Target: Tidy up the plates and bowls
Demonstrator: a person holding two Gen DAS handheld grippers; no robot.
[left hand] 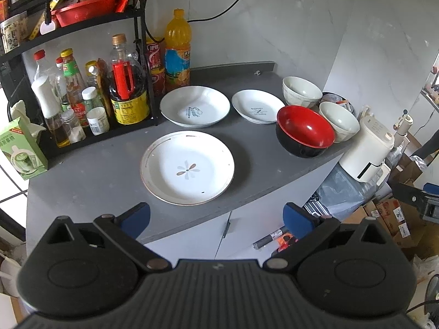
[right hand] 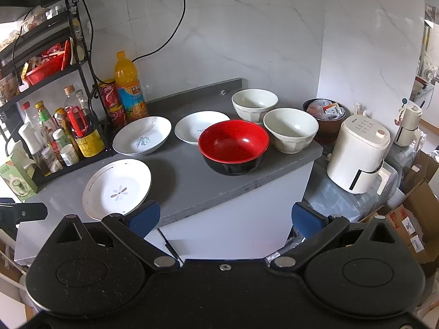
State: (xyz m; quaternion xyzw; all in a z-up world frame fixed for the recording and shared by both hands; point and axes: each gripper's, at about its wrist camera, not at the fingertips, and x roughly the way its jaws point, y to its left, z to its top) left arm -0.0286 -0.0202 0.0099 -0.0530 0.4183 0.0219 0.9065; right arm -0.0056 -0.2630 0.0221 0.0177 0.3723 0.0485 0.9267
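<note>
The right tongs (right hand: 225,219) hang wide open and empty before the desk (right hand: 186,183). On it lie a flower plate (right hand: 116,189), two more plates (right hand: 142,138) (right hand: 196,126), a red bowl (right hand: 233,144) and two white bowls (right hand: 254,104) (right hand: 290,130). Bottles (right hand: 129,87) crowd the rack (right hand: 82,54) left; an air fryer (right hand: 359,153) stands right.

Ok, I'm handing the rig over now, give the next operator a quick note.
Left gripper: open, empty, at the counter's front edge facing the flower plate.
Right gripper: open, empty, facing the red bowl.
Two more plates lie singly behind the flower plate. Two white bowls stand behind and right of the red bowl.
Done: nothing stacked.
Left: group the three plates and the three bowls.
</note>
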